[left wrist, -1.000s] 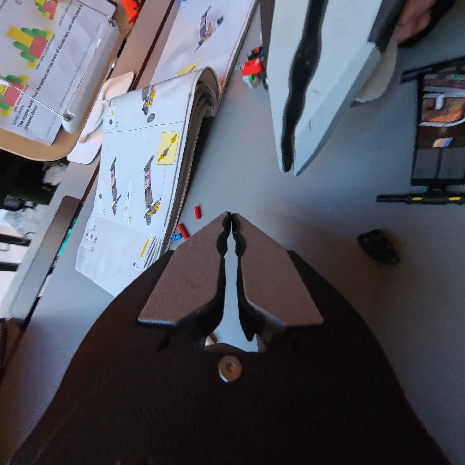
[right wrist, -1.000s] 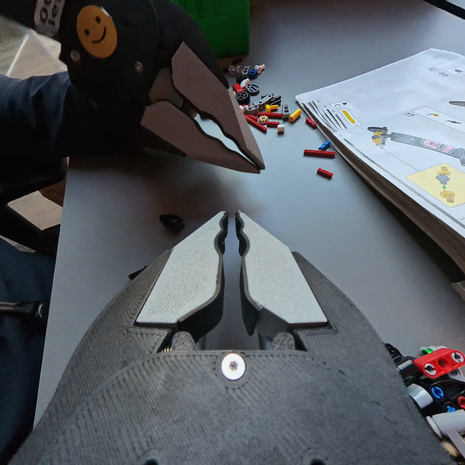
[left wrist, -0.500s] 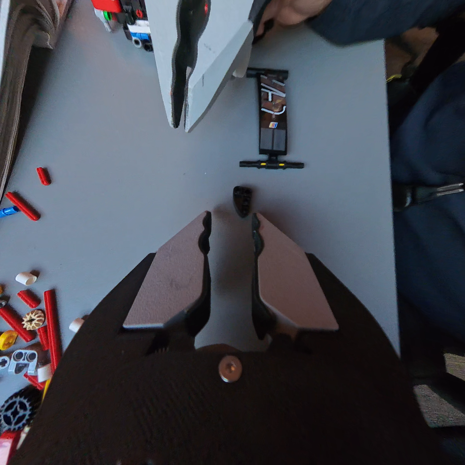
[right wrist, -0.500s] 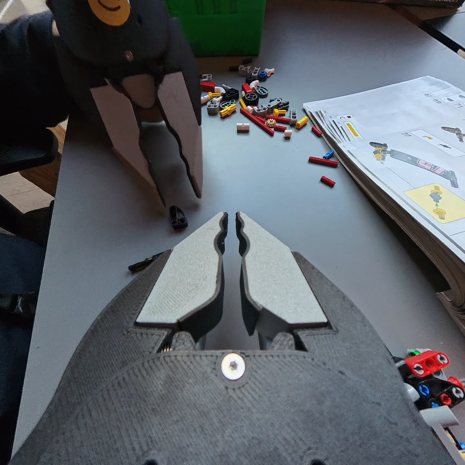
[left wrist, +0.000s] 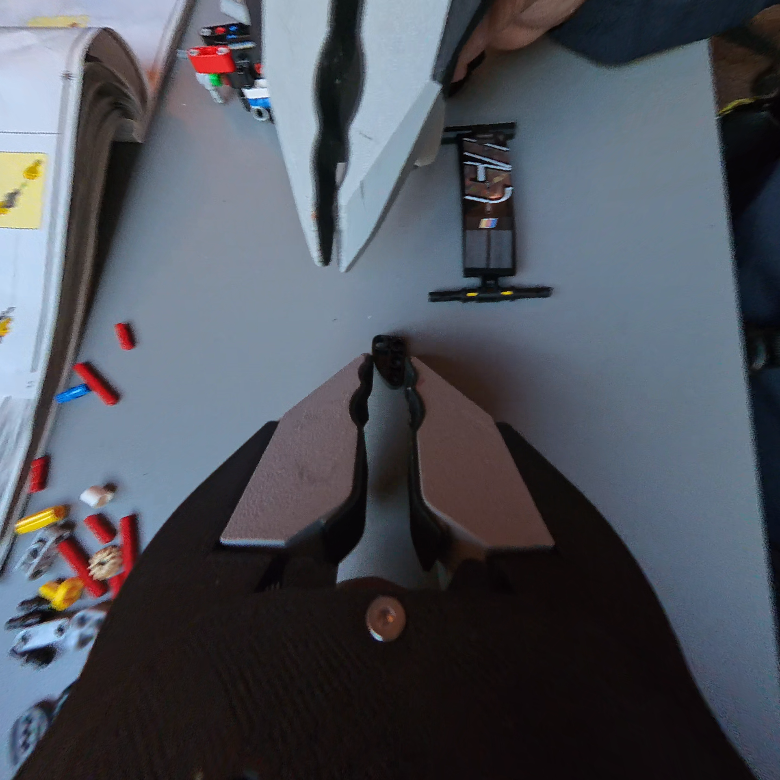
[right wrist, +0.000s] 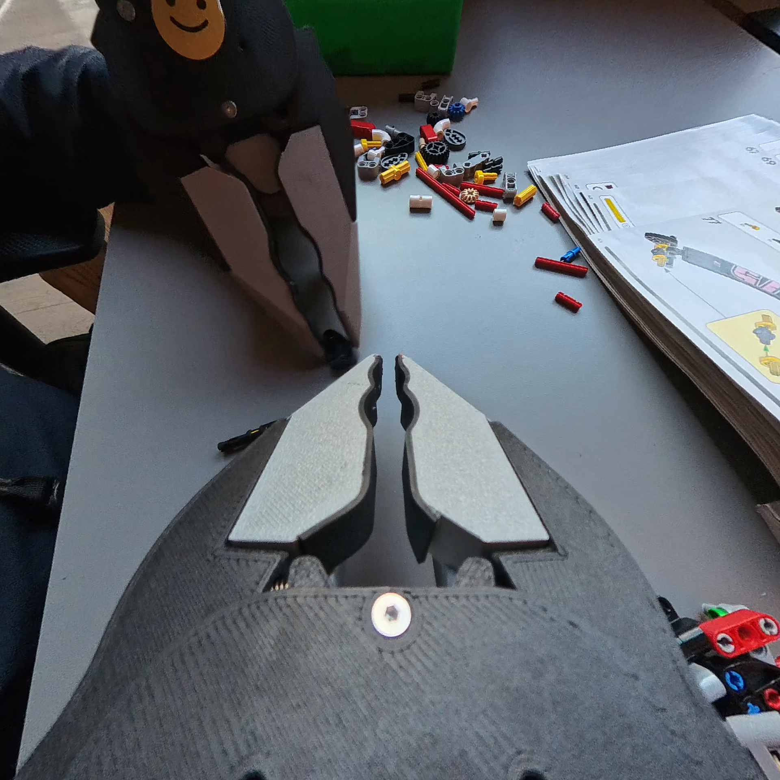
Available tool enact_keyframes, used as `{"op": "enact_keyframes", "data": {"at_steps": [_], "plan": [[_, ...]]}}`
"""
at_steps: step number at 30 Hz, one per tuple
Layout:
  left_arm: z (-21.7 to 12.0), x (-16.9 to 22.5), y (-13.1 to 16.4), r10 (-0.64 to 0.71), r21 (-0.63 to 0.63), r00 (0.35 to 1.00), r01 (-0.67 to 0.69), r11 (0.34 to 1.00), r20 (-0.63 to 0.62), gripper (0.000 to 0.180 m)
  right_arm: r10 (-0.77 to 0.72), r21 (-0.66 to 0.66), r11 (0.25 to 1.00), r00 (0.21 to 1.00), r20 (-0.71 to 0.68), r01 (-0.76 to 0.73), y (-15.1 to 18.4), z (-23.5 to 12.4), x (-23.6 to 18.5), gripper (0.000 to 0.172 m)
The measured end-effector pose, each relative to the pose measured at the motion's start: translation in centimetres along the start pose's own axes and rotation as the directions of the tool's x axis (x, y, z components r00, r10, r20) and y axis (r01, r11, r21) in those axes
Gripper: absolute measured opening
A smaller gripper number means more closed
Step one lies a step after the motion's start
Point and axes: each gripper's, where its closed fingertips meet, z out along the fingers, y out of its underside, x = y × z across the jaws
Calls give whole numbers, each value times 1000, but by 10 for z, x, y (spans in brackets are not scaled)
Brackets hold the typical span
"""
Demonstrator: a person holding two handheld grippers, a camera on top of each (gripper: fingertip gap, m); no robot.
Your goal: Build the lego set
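My left claw (left wrist: 389,366) is clamped on a small black piece (left wrist: 390,358) lying on the grey table (left wrist: 236,261). My right claw (right wrist: 388,366), tips nearly together and bare, hovers just beside it. I see bare table between them and the booklet (right wrist: 692,261). A black panel (left wrist: 487,202) lies near the table's edge.

grey table (right wrist: 464,337) | scattered small bricks (right wrist: 447,169) | open booklet (right wrist: 696,253)

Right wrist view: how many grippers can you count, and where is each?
2. The right gripper fills the bottom centre, fingers close together with nothing between. The left gripper points down from upper left, a small black piece at its fingertips.
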Motion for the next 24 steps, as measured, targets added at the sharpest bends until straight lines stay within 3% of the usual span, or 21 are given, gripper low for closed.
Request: {"op": "enact_keyframes", "data": {"at_steps": [4, 9, 16, 20, 24], "plan": [[-9, -31, 1, 105, -11, 968, -105, 994, 228, 12, 12, -3, 1000, 1000, 12, -12, 1, 1, -1, 4], [-27, -42, -27, 302, -8, 834, -337, 942, 461, 12, 42, 36, 998, 998, 47, -44, -7, 1, -5, 6], [-32, -32, -50, 465, -67, 667, -530, 845, 582, 11, 118, 113, 985, 989, 87, -127, -18, -4, -3, 16], [-31, -28, -52, 489, -69, 650, -559, 826, 581, 12, 120, 139, 981, 986, 116, -136, -23, -6, -6, 12], [-31, -29, -52, 458, -39, 680, -536, 843, 572, 12, 126, 137, 980, 986, 112, -141, -22, -6, -5, 8]]}}
